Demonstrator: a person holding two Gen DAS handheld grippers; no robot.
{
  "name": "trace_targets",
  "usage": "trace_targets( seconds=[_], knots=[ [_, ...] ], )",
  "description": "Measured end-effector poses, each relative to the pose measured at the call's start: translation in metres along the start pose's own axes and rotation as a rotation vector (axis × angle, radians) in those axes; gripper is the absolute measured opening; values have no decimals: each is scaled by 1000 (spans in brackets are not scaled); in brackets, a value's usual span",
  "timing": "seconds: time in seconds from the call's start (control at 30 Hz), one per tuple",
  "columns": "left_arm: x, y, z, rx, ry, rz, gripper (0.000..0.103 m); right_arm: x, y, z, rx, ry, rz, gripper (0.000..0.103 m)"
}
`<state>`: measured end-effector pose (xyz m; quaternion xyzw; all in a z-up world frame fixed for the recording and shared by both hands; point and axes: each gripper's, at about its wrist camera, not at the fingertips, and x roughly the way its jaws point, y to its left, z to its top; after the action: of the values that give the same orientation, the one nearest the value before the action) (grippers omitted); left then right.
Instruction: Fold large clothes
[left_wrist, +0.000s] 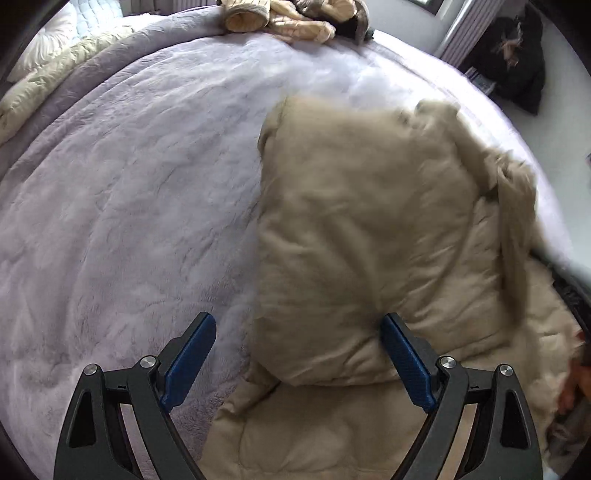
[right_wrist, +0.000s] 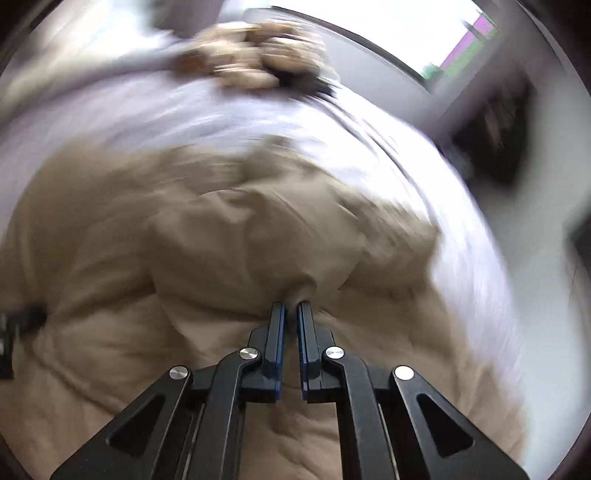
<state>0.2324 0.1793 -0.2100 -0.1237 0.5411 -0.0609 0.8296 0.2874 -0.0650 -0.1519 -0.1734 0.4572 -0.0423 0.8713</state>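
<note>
Beige padded jacket (left_wrist: 362, 229): large quilted garment lying on the bed (left_wrist: 129, 192), toward its right side and near edge in the left wrist view. An upper layer is doubled over a lower quilted layer that spreads toward the camera; the long axis of the doubled part runs from the near edge toward the far side of the bed, with a lumpy, blurred end pointing away to the far right. Bed cover: pale lilac plush blanket, wrinkled, bare to the left of the jacket. Left tongs (left_wrist: 298, 360): spread wide, blue pads (left_wrist: 190, 363) well apart, holding nothing; the left finger stands over the blanket, the right finger at the near fold of the jacket. Right tongs (right_wrist: 290, 314): drawn narrow, pinching a gathered pucker of the beige jacket (right_wrist: 229, 236) between the blue pads, fabric creasing outward from the pinch; this view is heavily motion-blurred. Far edge of bed: heap of cream and dark clothing (left_wrist: 295, 18), separate from the jacket. Left margin: cream quilted bedding (left_wrist: 48, 81) beside the blanket. Right background: dark garment (left_wrist: 513, 55) off the bed, near a white panel; details too small to tell.
</note>
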Motion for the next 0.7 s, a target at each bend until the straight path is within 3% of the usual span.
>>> trace_targets(
  seconds=[0.13, 0.2, 0.3, 0.33, 0.37, 0.4, 0.47, 0.5, 0.53, 0.6, 0.7],
  knots=[
    [-14, 30, 43, -89, -48, -137, 92, 30, -97, -33, 488, 191, 167, 7],
    [-3, 48, 66, -141, -22, -182, 92, 47, -125, -56, 628, 262, 233, 6],
    [28, 67, 92, -226, 49, -240, 92, 47, -143, -73, 734, 256, 332, 8],
    [41, 70, 97, -256, 85, -274, 92, 43, -144, -73, 737, 247, 338, 10],
    [53, 71, 102, -283, 118, -316, 92, 37, -141, -71, 716, 231, 350, 24],
    [58, 69, 104, -300, 133, -338, 92, 31, -138, -68, 696, 218, 354, 52],
    [65, 62, 108, -306, 122, -359, 80, 13, -120, -56, 632, 164, 360, 84],
    [61, 56, 106, -295, 103, -362, 52, 6, -111, -49, 595, 131, 371, 84],
    [59, 50, 105, -281, 87, -360, 36, -6, -99, -40, 537, 101, 376, 84],
    [52, 41, 105, -255, 50, -332, 25, -15, -68, -20, 387, 56, 351, 84],
    [40, 29, 105, -178, 9, -283, 25, -16, -17, 5, 203, 12, 279, 84]
  ],
)
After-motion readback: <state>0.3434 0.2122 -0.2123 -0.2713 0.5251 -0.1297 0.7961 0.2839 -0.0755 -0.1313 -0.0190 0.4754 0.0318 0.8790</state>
